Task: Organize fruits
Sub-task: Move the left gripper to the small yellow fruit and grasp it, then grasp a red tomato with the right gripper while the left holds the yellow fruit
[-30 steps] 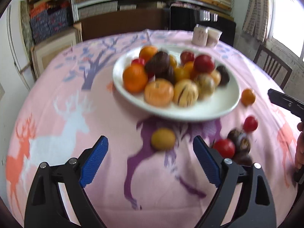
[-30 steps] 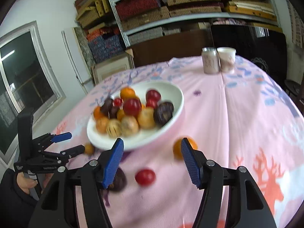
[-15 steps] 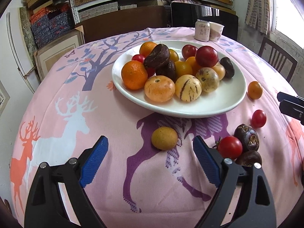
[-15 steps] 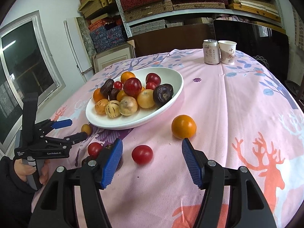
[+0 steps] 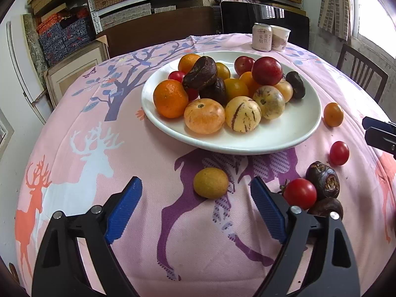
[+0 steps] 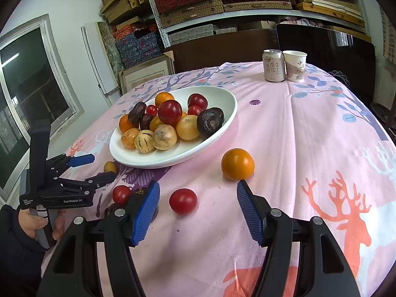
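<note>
Left wrist view: your left gripper [image 5: 195,193] hovers over pink tablecloth [image 5: 99,123], jaws just eased inward yet wide apart, pads touching nothing. Small yellow fruit [image 5: 210,183] lies on cloth between fingertips, just ahead. White plate [image 5: 284,136] beyond, piled with fruit. Red tomato [image 5: 300,193] and two dark fruits [image 5: 321,179] just right of your right finger. Right wrist view: your right gripper [image 6: 198,198] spread, empty; cherry tomato [image 6: 183,201] on cloth between fingers, untouched. Orange [image 6: 237,164] just ahead, beside plate.
</note>
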`<act>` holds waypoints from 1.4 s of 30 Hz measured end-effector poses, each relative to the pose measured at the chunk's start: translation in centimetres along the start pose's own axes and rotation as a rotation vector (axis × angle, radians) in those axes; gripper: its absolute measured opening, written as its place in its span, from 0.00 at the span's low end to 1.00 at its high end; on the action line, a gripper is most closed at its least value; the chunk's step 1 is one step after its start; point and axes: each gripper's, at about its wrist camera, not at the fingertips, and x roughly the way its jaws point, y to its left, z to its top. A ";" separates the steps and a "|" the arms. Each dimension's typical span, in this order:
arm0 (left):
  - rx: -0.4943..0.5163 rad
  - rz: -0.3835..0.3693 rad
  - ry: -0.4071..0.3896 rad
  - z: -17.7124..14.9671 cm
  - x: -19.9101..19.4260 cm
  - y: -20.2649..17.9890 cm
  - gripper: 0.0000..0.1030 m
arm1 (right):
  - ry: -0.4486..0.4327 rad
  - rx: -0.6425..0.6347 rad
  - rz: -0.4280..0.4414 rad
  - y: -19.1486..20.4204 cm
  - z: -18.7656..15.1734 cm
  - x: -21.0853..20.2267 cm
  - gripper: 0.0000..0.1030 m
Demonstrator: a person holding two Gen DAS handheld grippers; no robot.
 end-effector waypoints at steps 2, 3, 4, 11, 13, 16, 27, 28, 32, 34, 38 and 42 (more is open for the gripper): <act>0.001 -0.001 0.004 0.0 0.0 0.0 0.78 | -0.001 0.002 -0.001 0.0 0.0 0.0 0.64; 0.002 -0.002 0.005 0.0 0.0 0.0 0.72 | -0.001 0.003 -0.001 -0.1 0.0 0.0 0.64; 0.005 -0.002 0.008 -0.1 0.1 -0.1 0.68 | -0.001 0.003 -0.001 -0.1 0.0 0.0 0.64; 0.029 -0.007 0.024 -0.1 0.4 -0.4 0.55 | 0.000 0.005 -0.001 -0.1 0.1 0.1 0.64; 0.027 -0.009 0.029 -0.1 0.5 -0.4 0.55 | 0.001 0.007 -0.002 -0.2 0.0 0.0 0.64; 0.029 -0.009 0.033 -0.1 0.5 -0.5 0.55 | 0.000 0.006 -0.002 -0.2 0.1 0.0 0.64; 0.085 0.004 0.014 -0.1 0.5 -1.6 0.28 | 0.006 0.015 -0.006 -0.6 -0.1 0.1 0.64; 0.079 0.005 0.008 -0.1 0.4 -1.5 0.28 | 0.008 0.016 -0.006 -0.7 -0.1 0.2 0.64; 0.045 0.001 -0.027 0.0 -0.4 -0.9 0.28 | 0.017 0.017 -0.006 -0.7 -0.2 0.4 0.64; 0.036 0.000 -0.050 0.0 -0.9 -0.7 0.28 | 0.023 0.016 -0.006 -0.6 -0.1 0.5 0.64; 0.032 -0.002 -0.066 0.1 -1.4 -0.6 0.28 | 0.052 0.008 -0.006 -0.4 -0.2 1.0 0.64; 0.042 -0.006 -0.066 0.1 -1.5 -0.8 0.28 | 0.072 -0.012 -0.008 0.0 -0.4 1.4 0.64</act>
